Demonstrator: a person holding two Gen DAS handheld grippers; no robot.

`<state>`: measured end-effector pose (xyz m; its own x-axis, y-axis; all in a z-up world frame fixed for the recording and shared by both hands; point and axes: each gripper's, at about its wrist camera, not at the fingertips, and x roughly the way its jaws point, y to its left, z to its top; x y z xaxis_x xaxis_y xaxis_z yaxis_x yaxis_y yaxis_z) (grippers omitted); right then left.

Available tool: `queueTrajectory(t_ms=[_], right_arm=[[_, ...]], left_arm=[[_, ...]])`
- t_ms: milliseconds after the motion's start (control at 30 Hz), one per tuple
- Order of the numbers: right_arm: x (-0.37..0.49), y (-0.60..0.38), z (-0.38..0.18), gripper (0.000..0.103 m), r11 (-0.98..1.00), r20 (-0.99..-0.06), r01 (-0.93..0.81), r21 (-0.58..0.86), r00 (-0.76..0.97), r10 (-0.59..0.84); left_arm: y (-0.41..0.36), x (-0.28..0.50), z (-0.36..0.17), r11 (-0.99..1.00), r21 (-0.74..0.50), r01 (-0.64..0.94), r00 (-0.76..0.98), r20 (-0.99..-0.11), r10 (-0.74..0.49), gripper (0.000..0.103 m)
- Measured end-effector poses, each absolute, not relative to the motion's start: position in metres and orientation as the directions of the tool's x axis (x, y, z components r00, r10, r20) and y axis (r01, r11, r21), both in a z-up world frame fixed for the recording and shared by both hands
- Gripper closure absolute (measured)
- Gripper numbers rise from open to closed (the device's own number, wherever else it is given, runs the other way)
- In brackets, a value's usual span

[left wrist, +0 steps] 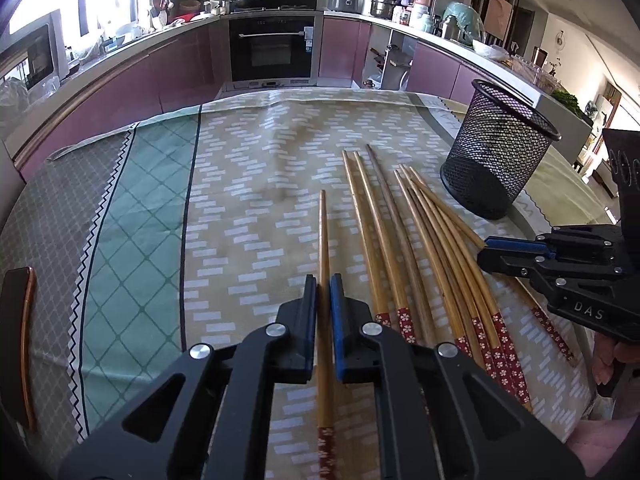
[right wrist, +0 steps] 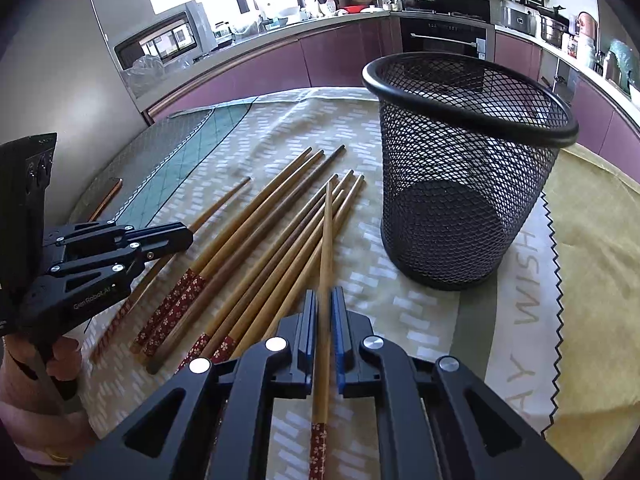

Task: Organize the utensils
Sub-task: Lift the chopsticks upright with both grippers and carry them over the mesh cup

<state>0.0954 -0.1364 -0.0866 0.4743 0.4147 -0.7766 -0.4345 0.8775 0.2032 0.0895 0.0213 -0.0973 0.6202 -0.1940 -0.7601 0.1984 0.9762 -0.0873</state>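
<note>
Table is covered by a patterned cloth; printed letters "AY WISH" are read along its grey border in the right wrist view only, cut off at the lower end.

Black wire-mesh basket stands upright on the cloth, toward the right side of the table, just beyond the tips of the chopstick pile; nothing is seen inside it.

Chopstick pile lies loose on the cloth between the two grippers. Sticks are light brown wood, tapered to the far end, with a red band of small white flowers at the thick end; at least one is darker brown.

Left gripper is clenched on a single chopstick, which lies apart from the pile on its left side. "GenRobot.AI" is read on this gripper's body, seen only from the right wrist view, where a hand holds its grip.

Right gripper is clenched on another chopstick, whose tip crosses over the pile. "DAS" is read on its body in the left wrist view only.

A dark flat object with a copper-coloured rim lies at the left table edge; its kind cannot be told.
</note>
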Motion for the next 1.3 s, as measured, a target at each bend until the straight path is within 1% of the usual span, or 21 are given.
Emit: queueTrajectory(t_ms=[133, 267, 433, 633, 733, 833, 1033, 1167, 1300], right_arm=[[0.092, -0.14, -0.082, 0.097, 0.87, -0.761, -0.442, 0.217, 0.481, 0.434], [0.08, -0.155, -0.058, 0.097, 0.847, -0.692, -0.468, 0.254, 0.524, 0.497], [0.071, -0.177, -0.028, 0.097, 0.835, -0.61, -0.471, 0.286, 0.582, 0.537], [0.067, -0.197, 0.004, 0.097, 0.832, -0.526, -0.472, 0.293, 0.647, 0.552], [0.069, -0.208, 0.023, 0.097, 0.828, -0.48, -0.477, 0.294, 0.676, 0.559], [0.071, -0.215, 0.041, 0.097, 0.837, -0.444, -0.479, 0.265, 0.709, 0.547], [0.084, -0.227, 0.078, 0.097, 0.849, -0.375, -0.475, 0.231, 0.762, 0.528], [0.1, -0.239, 0.093, 0.097, 0.865, -0.342, -0.451, 0.221, 0.795, 0.501], [0.119, -0.246, 0.091, 0.097, 0.876, -0.337, -0.427, 0.224, 0.809, 0.48]], left_arm=[[0.022, 0.082, -0.082, 0.964, -0.128, 0.235, 0.629, -0.736, -0.251, 0.095], [0.028, 0.074, -0.056, 0.938, -0.196, 0.286, 0.64, -0.689, -0.339, 0.095], [0.03, 0.063, -0.016, 0.895, -0.262, 0.361, 0.664, -0.602, -0.444, 0.096], [0.027, 0.055, 0.025, 0.846, -0.307, 0.436, 0.682, -0.5, -0.534, 0.096], [0.023, 0.059, 0.044, 0.829, -0.321, 0.459, 0.698, -0.446, -0.559, 0.096], [0.016, 0.066, 0.063, 0.812, -0.329, 0.483, 0.715, -0.387, -0.582, 0.096], [-0.012, 0.092, 0.098, 0.8, -0.313, 0.511, 0.751, -0.29, -0.593, 0.096], [-0.033, 0.116, 0.109, 0.801, -0.316, 0.509, 0.762, -0.267, -0.59, 0.096], [-0.053, 0.138, 0.102, 0.816, -0.31, 0.487, 0.777, -0.274, -0.567, 0.096]])
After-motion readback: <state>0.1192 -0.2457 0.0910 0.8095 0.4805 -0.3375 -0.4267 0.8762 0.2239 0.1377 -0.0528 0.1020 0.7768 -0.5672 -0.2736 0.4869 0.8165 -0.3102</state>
